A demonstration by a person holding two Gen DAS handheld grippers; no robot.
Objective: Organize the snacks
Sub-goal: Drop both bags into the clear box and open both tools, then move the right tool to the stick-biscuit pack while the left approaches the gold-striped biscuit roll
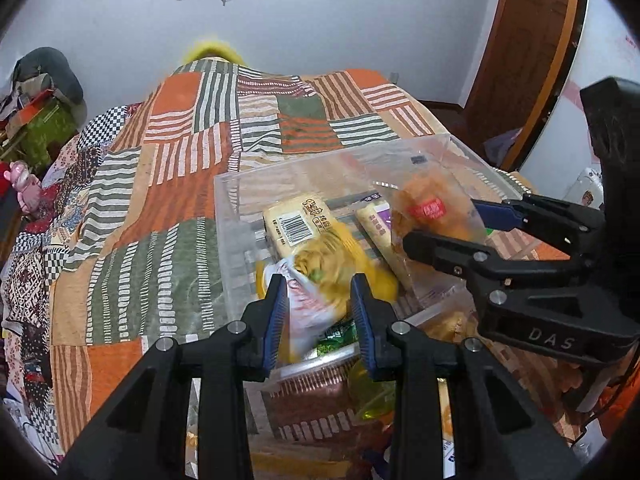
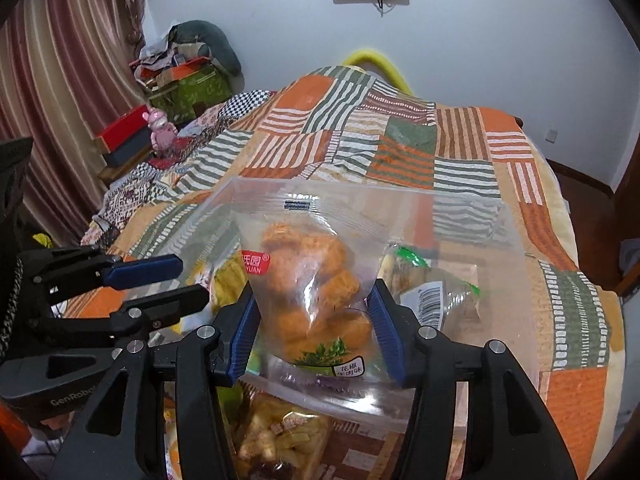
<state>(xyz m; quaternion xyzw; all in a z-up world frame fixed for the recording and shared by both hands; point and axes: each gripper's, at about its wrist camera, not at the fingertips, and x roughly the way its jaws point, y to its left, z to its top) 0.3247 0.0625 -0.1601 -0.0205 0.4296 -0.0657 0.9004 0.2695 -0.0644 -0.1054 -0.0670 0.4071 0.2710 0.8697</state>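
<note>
While both claws work over clear bin (image 1: 240, 200) on bed, right claw (image 2: 316, 328) grips clear bag of orange snacks (image 2: 312, 280) above bin, presumably for drop-in. Left claw (image 1: 320, 312) grips blurred yellow packet (image 1: 320, 276) over bin's near edge; cream bars (image 1: 296, 220) lie inside.

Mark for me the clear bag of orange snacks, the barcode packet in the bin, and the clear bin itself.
clear bag of orange snacks (image 2: 316, 280), right wrist view, on the orange contents.
barcode packet (image 1: 296, 224), left wrist view, on its barcode label.
clear bin (image 1: 232, 216), left wrist view, on its left wall.
</note>
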